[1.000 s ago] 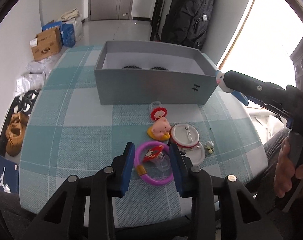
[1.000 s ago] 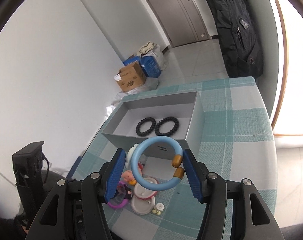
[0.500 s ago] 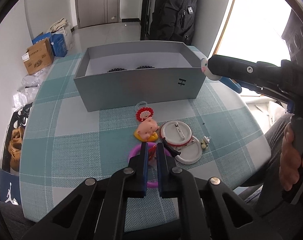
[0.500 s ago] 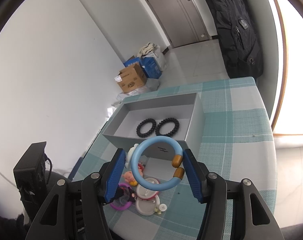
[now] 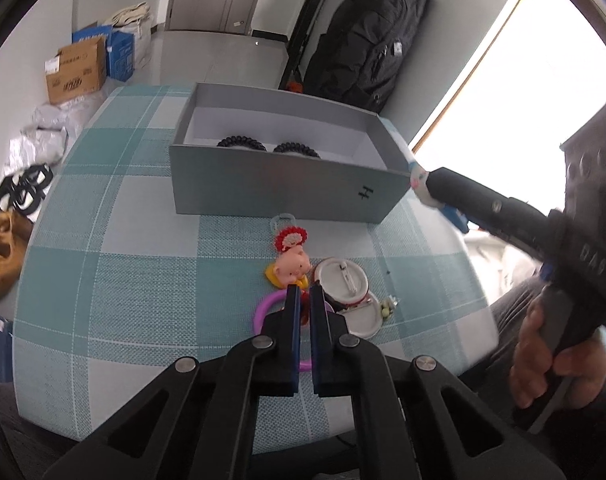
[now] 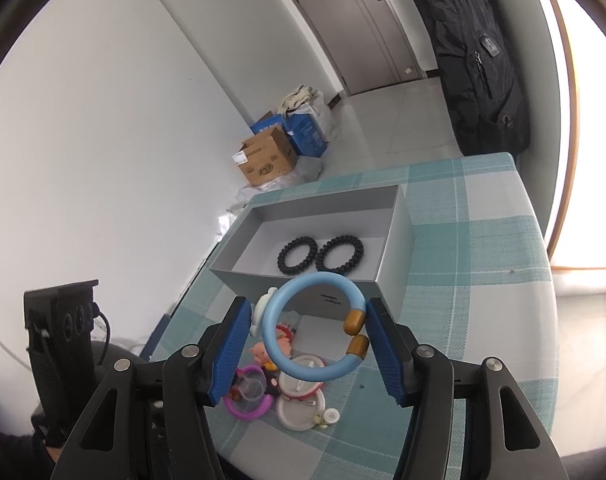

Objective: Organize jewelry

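Observation:
My left gripper (image 5: 306, 300) is shut low over the table, its pads pinched on the far rim of the purple bracelet (image 5: 263, 312), where a red charm shows between them. The purple bracelet (image 6: 247, 410) still lies on the cloth. My right gripper (image 6: 307, 305) is shut on a blue bracelet (image 6: 271, 320) with two gold beads and hangs in the air near the front right corner of the grey box (image 6: 395, 240). The box (image 5: 283, 188) holds two black coil bands (image 5: 241, 144) (image 5: 297, 149). In the left wrist view a hand (image 5: 543, 360) grips the right tool.
A pig figure (image 5: 291, 270), a red flower charm (image 5: 290, 238), two white round badges (image 5: 343, 280) and a small earring (image 5: 387, 306) lie beside the purple bracelet. The checked table ends just behind my left gripper. A black backpack (image 5: 367, 40) and cardboard boxes (image 5: 77, 70) stand beyond it.
My left jaws have closed from wide open onto the purple bracelet, and that gripper has tilted a little. The right gripper and its blue bracelet have not moved.

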